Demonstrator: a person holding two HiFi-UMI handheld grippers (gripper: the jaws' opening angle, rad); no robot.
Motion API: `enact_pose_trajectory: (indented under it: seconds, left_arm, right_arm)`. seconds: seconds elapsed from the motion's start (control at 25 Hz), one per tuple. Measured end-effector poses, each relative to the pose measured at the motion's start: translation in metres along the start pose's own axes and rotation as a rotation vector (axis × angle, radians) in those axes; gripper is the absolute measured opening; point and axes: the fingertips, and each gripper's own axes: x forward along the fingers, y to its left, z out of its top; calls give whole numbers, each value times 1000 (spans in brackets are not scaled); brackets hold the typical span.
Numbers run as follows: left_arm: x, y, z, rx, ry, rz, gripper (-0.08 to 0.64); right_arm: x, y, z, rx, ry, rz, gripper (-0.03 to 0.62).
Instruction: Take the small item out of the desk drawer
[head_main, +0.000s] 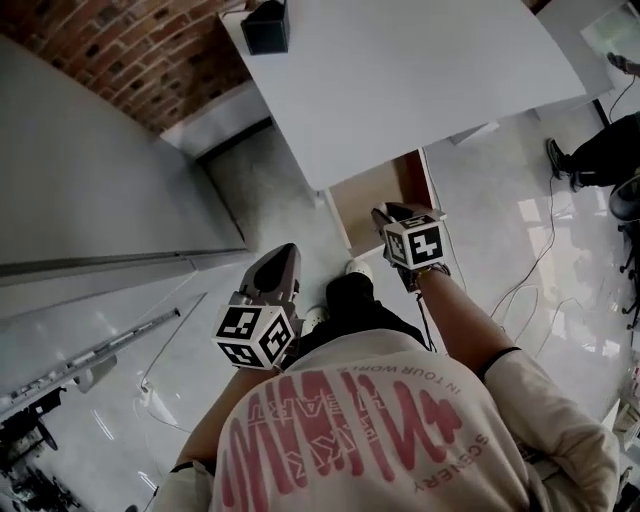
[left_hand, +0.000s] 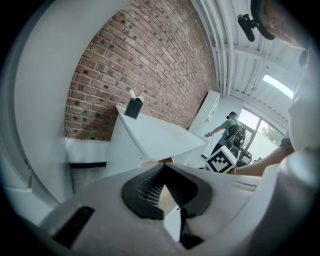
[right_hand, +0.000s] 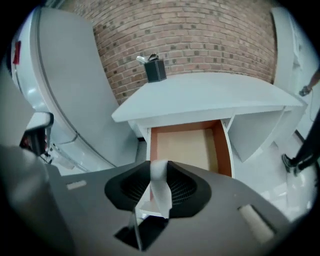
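The white desk (head_main: 420, 70) stands ahead, and its wooden drawer (head_main: 411, 182) is pulled out under the front edge. In the right gripper view the drawer (right_hand: 223, 146) shows a bare beige bottom. My right gripper (right_hand: 159, 172) is shut on a small white item (right_hand: 160, 192) that stands upright between its dark pads. In the head view the right gripper (head_main: 395, 213) hangs just in front of the open drawer, above its level. My left gripper (head_main: 281, 262) is lower left, away from the drawer; its jaws (left_hand: 162, 172) meet at the tips with nothing held.
A black tissue box (head_main: 266, 27) sits at the desk's far corner by the brick wall (head_main: 120, 50). A large pale panel (head_main: 90, 180) fills the left side. Cables (head_main: 530, 280) trail on the glossy floor at right, where another person's legs (head_main: 590, 160) show.
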Motion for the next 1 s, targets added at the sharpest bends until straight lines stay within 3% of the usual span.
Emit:
enact_pose_trajectory:
  seconds: [0.24,0.68,1.0]
  left_arm:
    - [-20,-19,33,94,-59,-80,2]
    - [-70,-58,85,207,-197,-149,2]
    - [-99,-91,86,223,-243,-189,2]
  right_arm:
    - [-61,31,45,96,-183,-7,120]
    - [-174,65,88,66,-459,-89,120]
    - [-253,83,107,44,-637,-120,120]
